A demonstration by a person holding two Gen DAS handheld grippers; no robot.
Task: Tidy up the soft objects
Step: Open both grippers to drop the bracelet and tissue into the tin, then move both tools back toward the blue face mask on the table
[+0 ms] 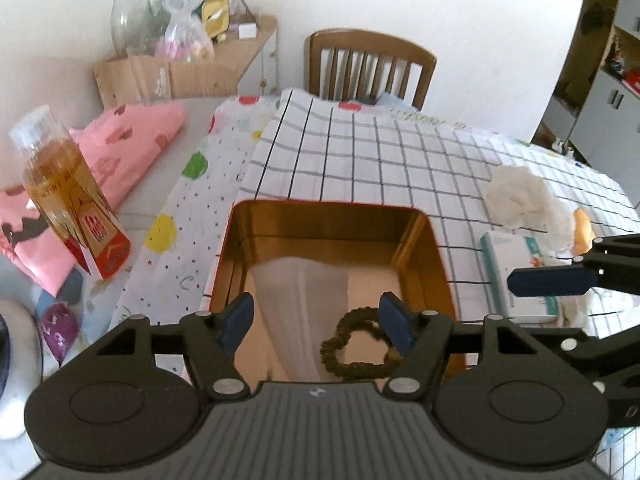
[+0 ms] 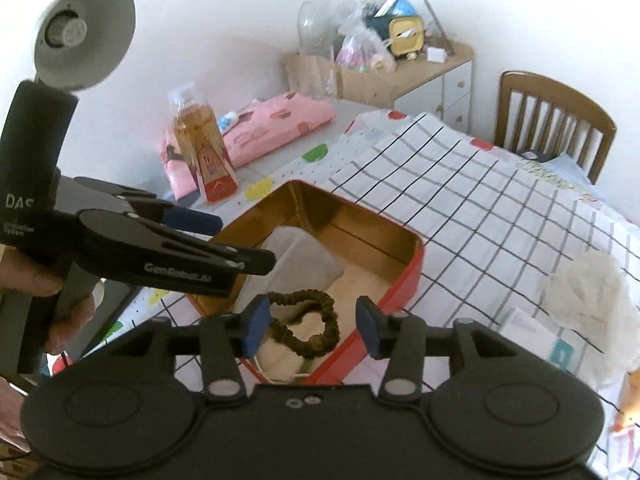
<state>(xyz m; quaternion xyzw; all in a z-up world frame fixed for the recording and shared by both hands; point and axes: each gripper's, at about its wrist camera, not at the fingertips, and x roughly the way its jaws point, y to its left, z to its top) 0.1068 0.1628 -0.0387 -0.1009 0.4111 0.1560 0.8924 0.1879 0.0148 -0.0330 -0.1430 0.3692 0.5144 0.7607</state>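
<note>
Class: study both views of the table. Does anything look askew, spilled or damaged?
Nothing looks spilled or damaged. The scrunchie and white cloth lie in the tin; the bottle appears tilted, perhaps from fisheye distortion.

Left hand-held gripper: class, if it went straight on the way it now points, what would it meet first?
Probably the brown scrunchie lying in the open tin, between the open fingers of the left hand-held gripper. Depth is unclear, so it might touch the white cloth beside it instead.
</note>
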